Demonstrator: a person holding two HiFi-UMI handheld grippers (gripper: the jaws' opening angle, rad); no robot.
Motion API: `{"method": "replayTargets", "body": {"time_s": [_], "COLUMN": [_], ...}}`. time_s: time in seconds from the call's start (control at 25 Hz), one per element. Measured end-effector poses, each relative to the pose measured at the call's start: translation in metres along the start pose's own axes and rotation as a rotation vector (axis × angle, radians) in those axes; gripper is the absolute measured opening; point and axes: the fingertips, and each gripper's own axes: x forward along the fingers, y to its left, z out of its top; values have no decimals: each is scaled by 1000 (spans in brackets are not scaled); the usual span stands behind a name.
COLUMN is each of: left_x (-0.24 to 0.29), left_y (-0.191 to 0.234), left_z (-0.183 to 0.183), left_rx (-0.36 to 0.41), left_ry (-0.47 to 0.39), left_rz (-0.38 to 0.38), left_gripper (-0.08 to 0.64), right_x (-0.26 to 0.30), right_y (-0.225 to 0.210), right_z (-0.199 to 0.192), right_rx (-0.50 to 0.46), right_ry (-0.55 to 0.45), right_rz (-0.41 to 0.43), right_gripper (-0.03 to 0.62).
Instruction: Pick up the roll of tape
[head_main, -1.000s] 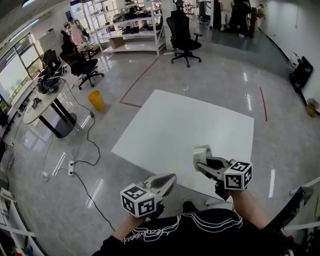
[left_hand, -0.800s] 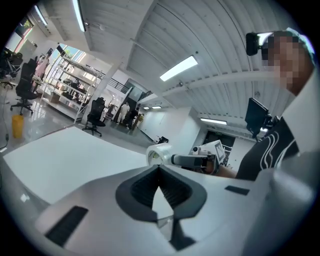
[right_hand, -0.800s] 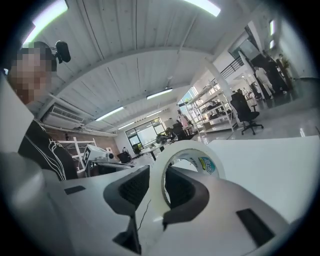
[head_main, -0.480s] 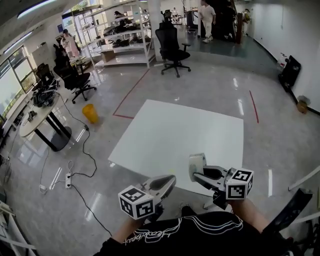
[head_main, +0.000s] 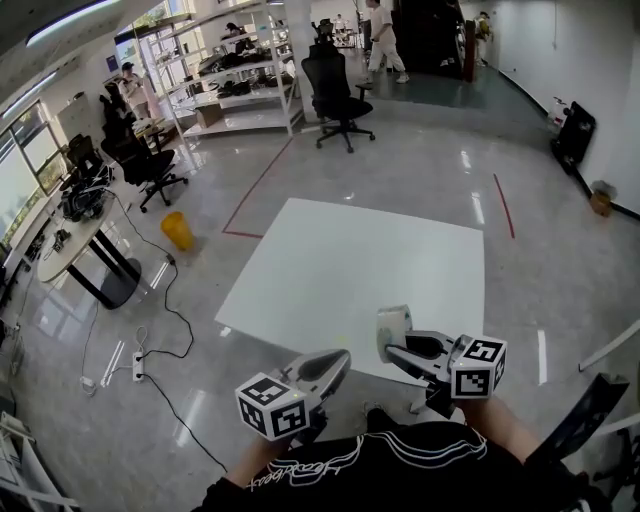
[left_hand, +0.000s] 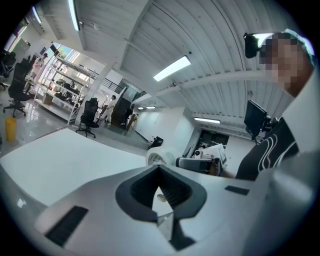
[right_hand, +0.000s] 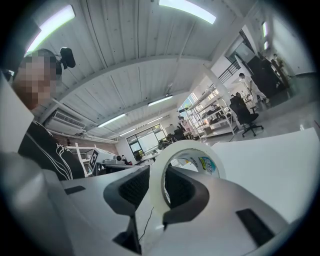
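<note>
pick-up judged complete: roll of tape (head_main: 393, 322) is pinched through its wall by right gripper (head_main: 392, 348), clear above white surface (head_main: 350, 260). left gripper (head_main: 341, 358) jaws are closed on nothing. next, only a steady hold is called for.

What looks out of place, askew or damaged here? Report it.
Nothing stands out. The roll of tape stands upright, clamped squarely in the right gripper above the white surface; the left gripper is shut and empty.
</note>
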Motion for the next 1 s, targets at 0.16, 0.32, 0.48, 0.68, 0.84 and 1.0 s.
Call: {"method": "replayTargets", "body": {"time_s": [0.16,0.32,0.48,0.68,0.84,1.0], "left_x": [0,3,1,2,0,-1], "left_y": [2,-6,-5,-11,-18,-20], "left_z": [0,1,-4,-10,-12,-18], "left_rx": [2,6,9,1,3,6], "left_ry": [-3,-2,1,6,7,9], "left_rz": [-6,-19,-28,-37,-48,-52], "left_gripper": [3,3,3,3,3,3], "right_x": [1,-8,-7,-14,-19,-22], "right_y": [1,4,5,9,15,17], "right_z": [-2,-4,-11,-18,-21,-27], "right_rx": [4,11,16,21,24,26], "right_ry": [-4,-5,-5,-9,-12,-18], "right_rz": [-4,-15,-28,-31,-36,-41], "right_gripper": [99,99,99,98,98,99]}}
